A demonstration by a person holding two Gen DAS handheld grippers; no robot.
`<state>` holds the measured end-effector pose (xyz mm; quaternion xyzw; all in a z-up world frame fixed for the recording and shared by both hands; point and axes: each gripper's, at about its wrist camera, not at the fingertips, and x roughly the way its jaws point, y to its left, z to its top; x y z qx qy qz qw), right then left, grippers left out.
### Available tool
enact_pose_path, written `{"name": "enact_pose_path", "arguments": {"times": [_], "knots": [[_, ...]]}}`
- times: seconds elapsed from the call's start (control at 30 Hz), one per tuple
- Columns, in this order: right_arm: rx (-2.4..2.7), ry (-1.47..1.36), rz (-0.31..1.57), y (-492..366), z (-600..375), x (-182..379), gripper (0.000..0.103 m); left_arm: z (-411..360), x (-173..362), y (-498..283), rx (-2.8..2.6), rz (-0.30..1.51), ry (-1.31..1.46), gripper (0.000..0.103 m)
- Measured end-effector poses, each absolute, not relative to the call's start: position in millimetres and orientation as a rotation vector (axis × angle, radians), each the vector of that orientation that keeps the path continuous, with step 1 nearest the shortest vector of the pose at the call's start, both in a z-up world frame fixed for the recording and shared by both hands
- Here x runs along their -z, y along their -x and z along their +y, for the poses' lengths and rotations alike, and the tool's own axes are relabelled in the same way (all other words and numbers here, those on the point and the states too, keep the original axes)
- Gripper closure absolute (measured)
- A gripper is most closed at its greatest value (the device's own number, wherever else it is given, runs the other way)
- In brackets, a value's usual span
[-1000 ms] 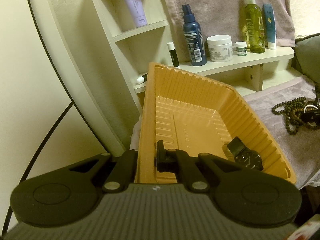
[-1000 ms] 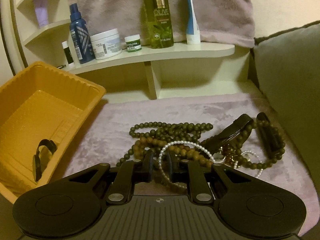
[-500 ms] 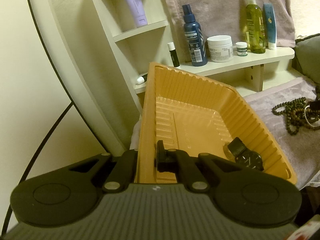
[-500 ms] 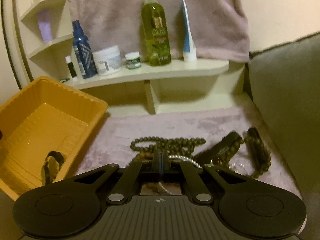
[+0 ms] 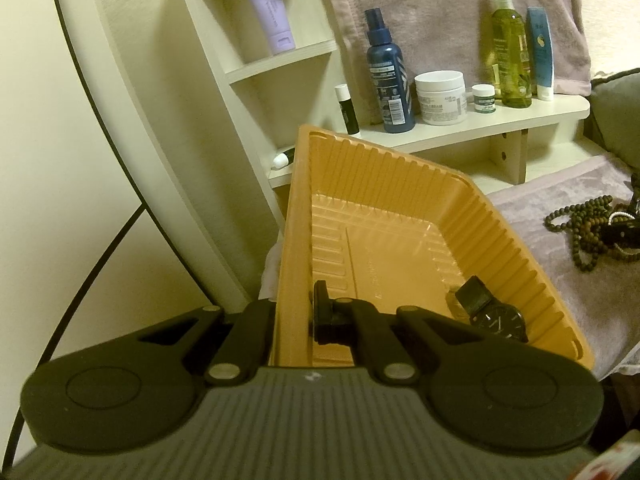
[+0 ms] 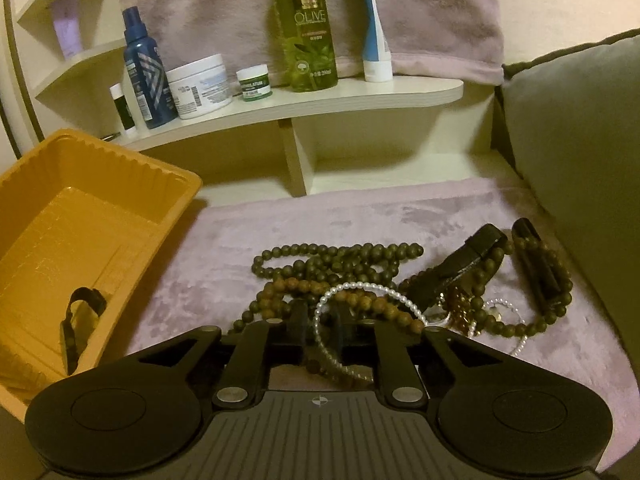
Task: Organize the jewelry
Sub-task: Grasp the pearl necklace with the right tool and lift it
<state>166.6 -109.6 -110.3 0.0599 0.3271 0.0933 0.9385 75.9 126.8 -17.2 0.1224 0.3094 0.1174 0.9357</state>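
- The orange tray (image 5: pixel 384 184) sits at the left edge of the soft purple cloth (image 6: pixel 360 216). My left claw (image 5: pixel 292 316) pinches the tray's near wall and holds it.
- The pile of bead strings (image 6: pixel 336 264) lies in the middle of the cloth, right of the tray.
- My right claw (image 6: pixel 320 324) is a little spread around the pearl bracelet (image 6: pixel 360 292). I think I am about to grab it. Next I must squeeze, lift, and carry it left into the tray.
- Only my left view shows the black watch (image 5: pixel 496 320) face in the tray's near right corner. Only my right view shows the pearls well.

Cream shelf (image 6: pixel 320 98) holds toiletries; mauve towel (image 6: pixel 240 0) behind; dim light.
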Motion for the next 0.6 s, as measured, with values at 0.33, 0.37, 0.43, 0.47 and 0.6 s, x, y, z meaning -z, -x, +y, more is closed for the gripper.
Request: {"name": "enact_pose_path", "arguments": {"times": [0.33,0.37,0.43,0.47,0.6], "knots": [[-0.215,-0.128,0.651,-165.0,-106.6,107.6,0.1,127.7,17.3,-76.2,-0.24,0.634,-0.244,0.101],[-0.217,-0.132,0.638,-161.2,-106.9,104.6,0.1,127.7,17.3,-76.0,-0.241,0.633,-0.244,0.101],[-0.22,-0.128,0.603,-153.8,-107.5,96.4,0.1,127.7,17.4,-76.2,-0.241,0.634,-0.244,0.101],[-0.225,-0.129,0.59,-150.8,-108.2,91.5,0.1,127.9,17.4,-76.1,-0.241,0.633,-0.243,0.101],[-0.248,-0.14,0.519,-139.4,-115.2,65.1,0.1,128.3,17.4,-76.3,-0.241,0.634,-0.24,0.101]]}}
